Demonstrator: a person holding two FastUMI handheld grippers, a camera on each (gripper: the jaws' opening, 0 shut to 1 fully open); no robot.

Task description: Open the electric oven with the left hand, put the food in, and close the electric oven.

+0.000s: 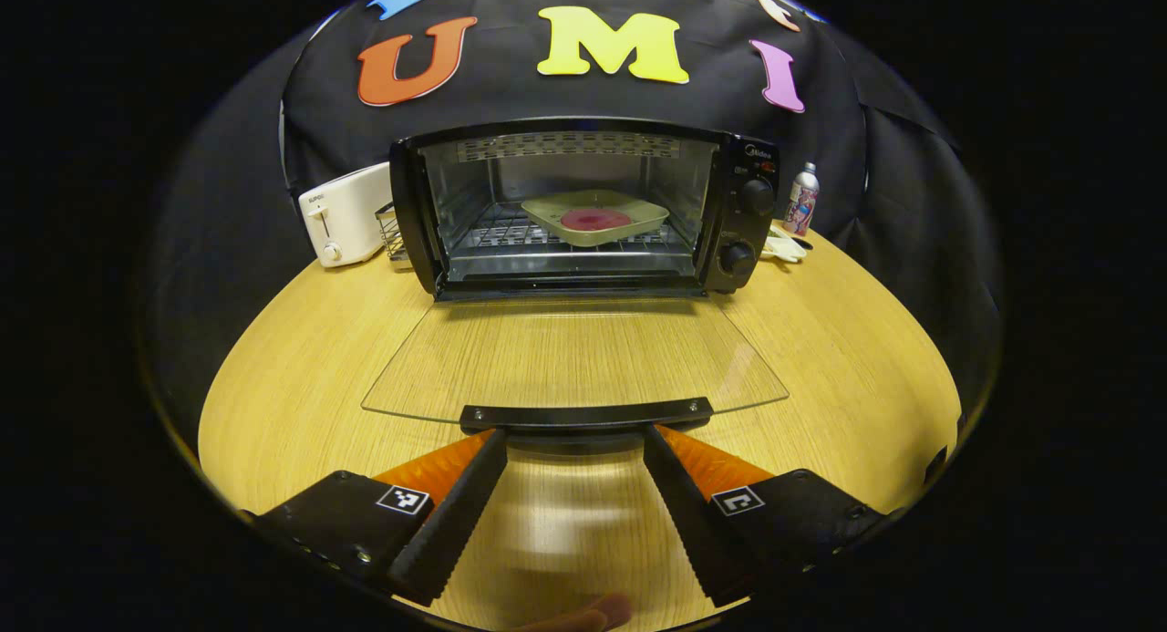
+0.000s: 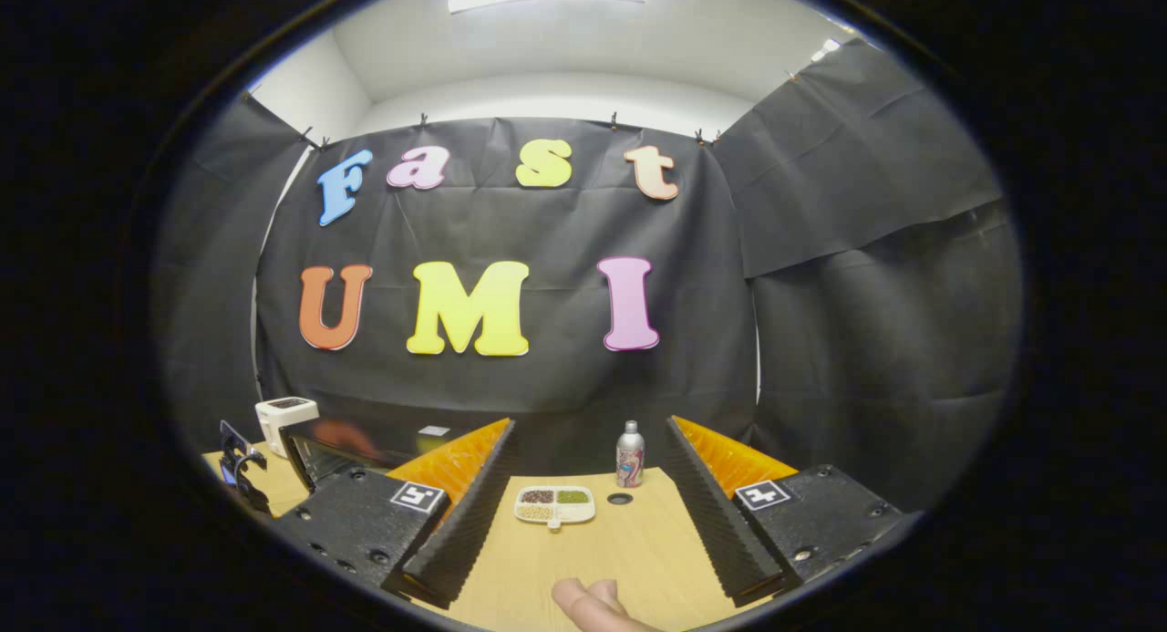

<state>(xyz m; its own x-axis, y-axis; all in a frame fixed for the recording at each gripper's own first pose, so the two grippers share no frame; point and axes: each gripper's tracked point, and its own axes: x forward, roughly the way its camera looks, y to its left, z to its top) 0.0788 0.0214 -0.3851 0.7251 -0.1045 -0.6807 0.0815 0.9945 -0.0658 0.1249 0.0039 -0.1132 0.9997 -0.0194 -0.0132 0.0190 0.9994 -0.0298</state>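
While the oven (image 1: 583, 208) stands at the back of the wooden table (image 1: 301, 358), its glass door (image 1: 574, 363) lies folded down flat. Inside, on the wire rack (image 1: 511, 235): one tray (image 1: 594, 217) holding a red piece of food (image 1: 594, 219). Left gripper (image 1: 574, 440): fingers spread wide, tips just beside the door handle (image 1: 585, 415), pressing nothing. Right gripper (image 2: 588, 468): fingers apart, empty, well off to the side. Toaster (image 1: 345, 214) beside oven; bottle (image 1: 801, 199) opposite; sectioned dish (image 2: 554, 504) near bottle.

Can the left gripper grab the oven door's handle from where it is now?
Probably yes. The left gripper is open, its jaws spread right at the black handle of the folded-down glass door, with nothing between them.
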